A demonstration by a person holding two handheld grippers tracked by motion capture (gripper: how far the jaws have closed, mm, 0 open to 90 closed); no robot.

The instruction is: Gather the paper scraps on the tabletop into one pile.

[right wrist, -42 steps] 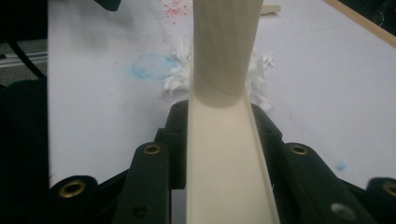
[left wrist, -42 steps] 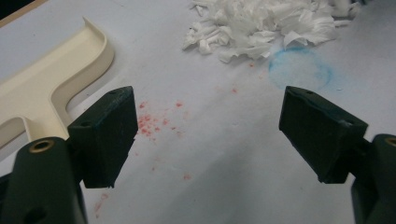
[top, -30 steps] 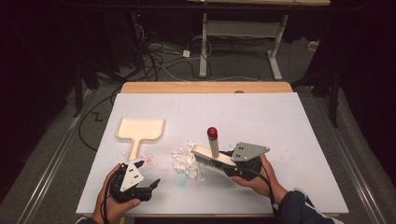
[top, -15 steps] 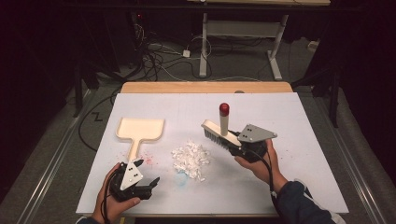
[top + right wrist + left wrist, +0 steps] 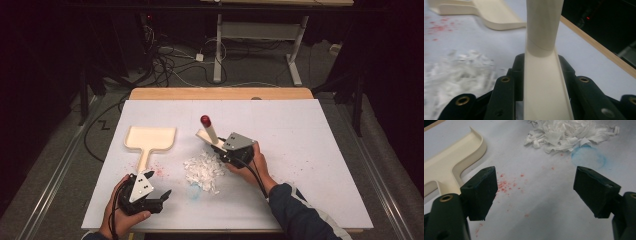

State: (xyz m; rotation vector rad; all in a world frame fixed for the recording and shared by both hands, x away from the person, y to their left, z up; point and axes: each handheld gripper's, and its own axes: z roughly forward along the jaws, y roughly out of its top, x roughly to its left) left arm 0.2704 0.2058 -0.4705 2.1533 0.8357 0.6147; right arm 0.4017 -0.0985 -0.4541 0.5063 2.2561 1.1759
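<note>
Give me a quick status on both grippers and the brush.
Right gripper shut on the brush, beside the paper scraps. Left gripper open, jaws apart, holding nothing, near the dustpan handle. Nothing between scraps and dustpan.

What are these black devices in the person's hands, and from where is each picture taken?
They are hand-held tongs, one in each hand of a person. One picture looks down from above the white table. The other two come from cameras riding on each tongs, looking along the black jaws. The left tongs stand open and hold nothing. The right tongs are shut on a cream plastic brush with a red-tipped handle. On the table lie a cream plastic dustpan, a pile of white paper scraps, some red specks and a faint blue ring mark.
</note>
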